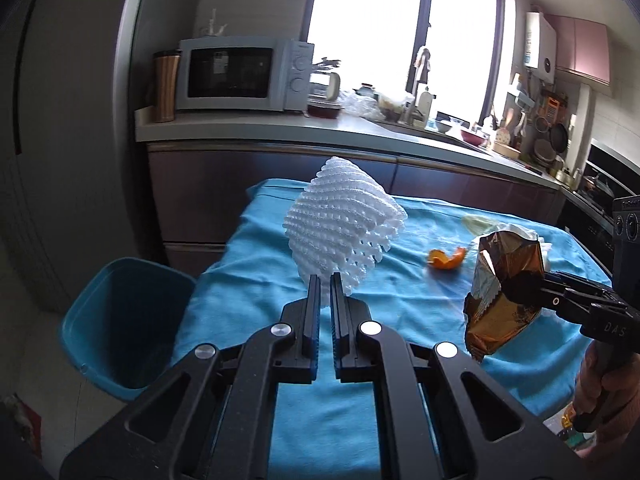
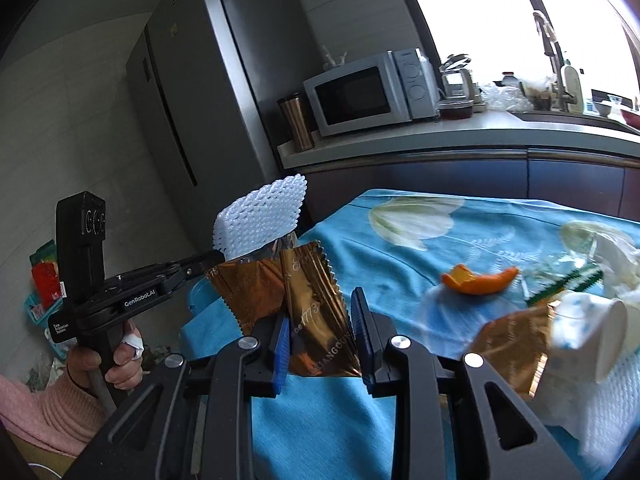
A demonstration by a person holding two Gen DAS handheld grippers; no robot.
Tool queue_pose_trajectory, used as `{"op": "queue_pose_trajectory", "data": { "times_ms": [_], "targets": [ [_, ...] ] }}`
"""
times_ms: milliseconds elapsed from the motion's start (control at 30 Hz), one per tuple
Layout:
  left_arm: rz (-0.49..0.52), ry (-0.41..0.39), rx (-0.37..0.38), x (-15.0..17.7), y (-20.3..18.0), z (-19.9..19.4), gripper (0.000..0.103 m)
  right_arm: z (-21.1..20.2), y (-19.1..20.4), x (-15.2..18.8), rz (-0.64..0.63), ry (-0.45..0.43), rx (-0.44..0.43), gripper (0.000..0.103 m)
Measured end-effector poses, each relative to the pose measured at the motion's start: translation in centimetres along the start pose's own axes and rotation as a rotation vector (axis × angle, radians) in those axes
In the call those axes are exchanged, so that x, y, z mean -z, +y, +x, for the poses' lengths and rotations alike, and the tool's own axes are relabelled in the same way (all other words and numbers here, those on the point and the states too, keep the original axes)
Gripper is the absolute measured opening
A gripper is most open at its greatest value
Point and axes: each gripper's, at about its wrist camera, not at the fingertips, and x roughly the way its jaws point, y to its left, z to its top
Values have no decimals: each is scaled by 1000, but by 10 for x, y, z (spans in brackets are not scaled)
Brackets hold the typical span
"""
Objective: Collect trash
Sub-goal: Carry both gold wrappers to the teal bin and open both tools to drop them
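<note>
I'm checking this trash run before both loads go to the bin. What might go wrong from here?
1. The left gripper pinches the white foam net only at its lower edge; it may slip out short of the blue bin.
2. The gold wrapper sits crumpled in the right gripper; it might slide free.
3. The orange peel and paper cup on the tablecloth may get missed.

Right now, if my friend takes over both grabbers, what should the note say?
Left gripper: shut on the white foam net, held up over the table.
Right gripper: shut on a gold wrapper, also lifted.
Blue bin: on the floor, at the table's left end.
Done: both pieces picked up, neither binned yet.
Left on the blue cloth: orange peel, another gold wrapper, paper cup, tissue.
</note>
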Motion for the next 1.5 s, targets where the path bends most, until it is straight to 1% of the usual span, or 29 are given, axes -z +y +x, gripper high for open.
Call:
{"op": "queue_pose_trajectory", "data": {
  "times_ms": [133, 267, 400, 533, 633, 800, 1000, 1067, 1100, 1233, 1267, 1333, 1367, 1467, 1500],
  "targets": [
    [-57, -10, -101, 7, 47, -17, 5, 41, 25, -14, -52, 57, -63, 27],
    [-103, -11, -207, 11, 93, -28, 5, 79, 52, -27, -102, 96, -115, 27],
    [-147, 3, -290, 16, 137, -26, 5, 119, 70, -39, -121, 139, -154, 27],
    [-178, 45, -343, 25, 168, -11, 5, 162, 84, -50, -127, 191, -174, 27],
    [-192, 83, -365, 36, 180, 4, 5, 190, 91, -55, -122, 227, -172, 27],
    [-201, 147, -370, 49, 192, 26, 6, 225, 104, -60, -123, 279, -163, 27],
    [-208, 214, -388, 62, 203, 53, 6, 266, 119, -58, -147, 357, -118, 27],
    [-216, 226, -391, 65, 205, 60, 7, 279, 124, -56, -159, 383, -110, 29],
    [-224, 230, -398, 66, 207, 62, 7, 284, 128, -55, -161, 395, -104, 31],
    [-264, 238, -398, 71, 215, 71, 17, 309, 135, -52, -170, 439, -88, 35],
    [-272, 239, -399, 72, 216, 72, 18, 314, 135, -51, -167, 449, -88, 37],
    [-284, 237, -405, 73, 218, 74, 28, 320, 133, -50, -150, 464, -83, 40],
    [-288, 235, -407, 74, 218, 74, 31, 320, 132, -50, -144, 460, -81, 40],
    [-291, 219, -409, 75, 218, 71, 43, 314, 126, -50, -132, 441, -79, 44],
    [-294, 213, -410, 74, 217, 69, 51, 311, 123, -50, -124, 438, -81, 45]
  ]
}}
